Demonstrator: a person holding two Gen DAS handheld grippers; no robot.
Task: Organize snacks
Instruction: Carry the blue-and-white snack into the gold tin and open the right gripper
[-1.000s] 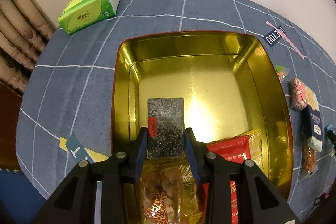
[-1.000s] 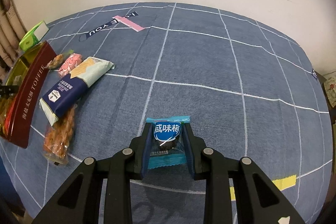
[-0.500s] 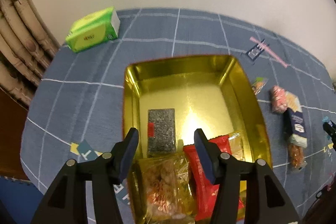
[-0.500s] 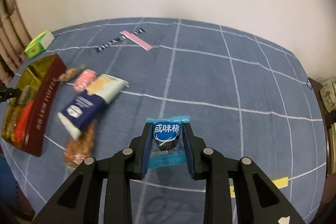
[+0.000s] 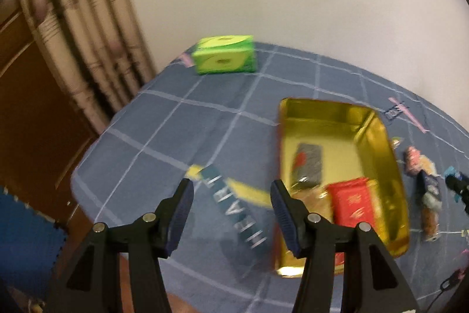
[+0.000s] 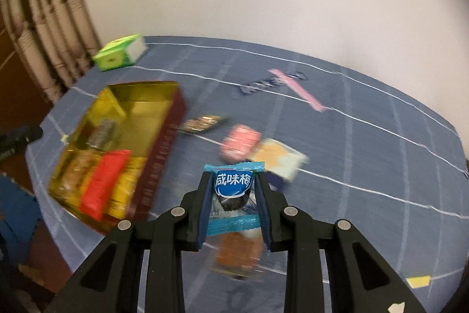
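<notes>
Landmark: gold tin (image 6: 176,96), open-topped, on the blue checked desk (image 6: 366,151).
Left tongs (image 5: 231,197): open and empty, over bare cloth just left of the tin's near-left corner; nothing between the pads.
Tin contents: grey packet (image 5: 307,166) flat near the tin's middle; red packet (image 5: 351,204) and a clear bag of biscuits (image 5: 316,201) at the near end; far end bare.
Tin long axis: from near to far in the left wrist view, from lower left to upper right in the right wrist view.
Right tongs (image 6: 234,192): clamped on the blue plum sweet (image 6: 233,187), upright, label facing the camera, clear of the desk.
Direction to target: tin left of the sweet, its red side wall (image 6: 158,160) between them.
Loose snacks: pink packet (image 6: 240,141) and others right of the tin, beyond the sweet.
Nearer hand: left closest to the tin but empty; right carries the load.
Likely next move: leftward over the wall, then release, probably into the bare far end.
</notes>
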